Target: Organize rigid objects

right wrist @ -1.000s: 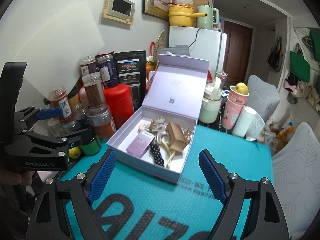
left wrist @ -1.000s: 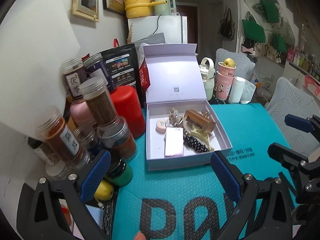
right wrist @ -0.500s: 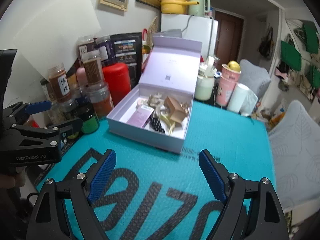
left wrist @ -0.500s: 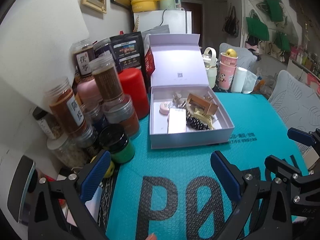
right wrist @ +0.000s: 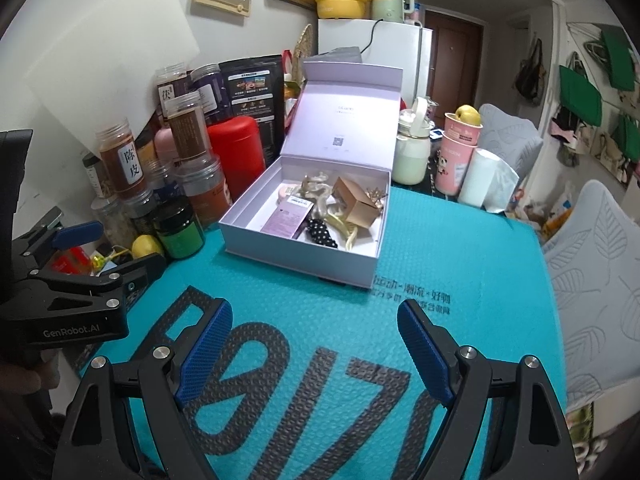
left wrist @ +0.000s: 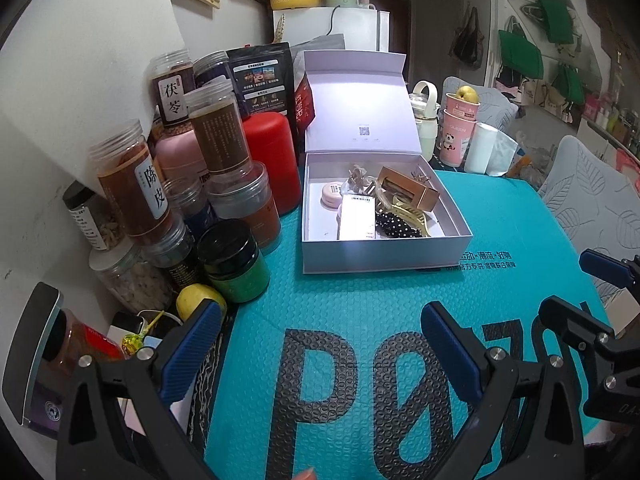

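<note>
The left tool and right tool both hover with jaws wide and empty above the teal mat. Ahead on the surface, the open lilac gift box holds a gold box, hair claws and small packets.

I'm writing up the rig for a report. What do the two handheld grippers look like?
Both the left gripper and the right gripper have black angular frames with silver bolts. The jaws carry ribbed blue pads. White lettering on the left gripper's side reads GenRobot.AI.
</note>
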The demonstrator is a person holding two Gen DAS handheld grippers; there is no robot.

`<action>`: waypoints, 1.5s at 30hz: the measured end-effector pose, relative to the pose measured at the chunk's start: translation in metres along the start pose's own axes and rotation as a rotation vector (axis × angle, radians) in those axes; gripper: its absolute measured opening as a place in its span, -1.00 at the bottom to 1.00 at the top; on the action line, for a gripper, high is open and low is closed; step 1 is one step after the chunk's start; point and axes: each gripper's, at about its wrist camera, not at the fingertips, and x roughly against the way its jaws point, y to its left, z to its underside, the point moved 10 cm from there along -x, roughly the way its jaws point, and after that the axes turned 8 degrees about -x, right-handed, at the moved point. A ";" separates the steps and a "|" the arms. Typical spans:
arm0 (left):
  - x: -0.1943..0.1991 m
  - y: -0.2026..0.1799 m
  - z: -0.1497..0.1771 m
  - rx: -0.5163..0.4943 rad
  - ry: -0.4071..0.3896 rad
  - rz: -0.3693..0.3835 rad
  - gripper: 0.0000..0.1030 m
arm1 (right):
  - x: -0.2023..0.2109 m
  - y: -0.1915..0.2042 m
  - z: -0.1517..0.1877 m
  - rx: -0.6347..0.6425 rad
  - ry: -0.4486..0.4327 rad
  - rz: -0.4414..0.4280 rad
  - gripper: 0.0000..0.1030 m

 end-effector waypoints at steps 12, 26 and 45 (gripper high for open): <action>-0.002 -0.003 -0.003 -0.022 0.009 -0.006 0.98 | -0.003 -0.002 0.001 -0.013 0.018 -0.001 0.66; -0.009 -0.007 -0.002 -0.039 0.036 0.000 0.98 | -0.006 -0.007 0.000 -0.022 0.023 0.004 0.66; -0.012 -0.012 0.000 -0.047 0.048 0.019 0.98 | -0.005 -0.007 0.000 -0.020 0.025 -0.003 0.66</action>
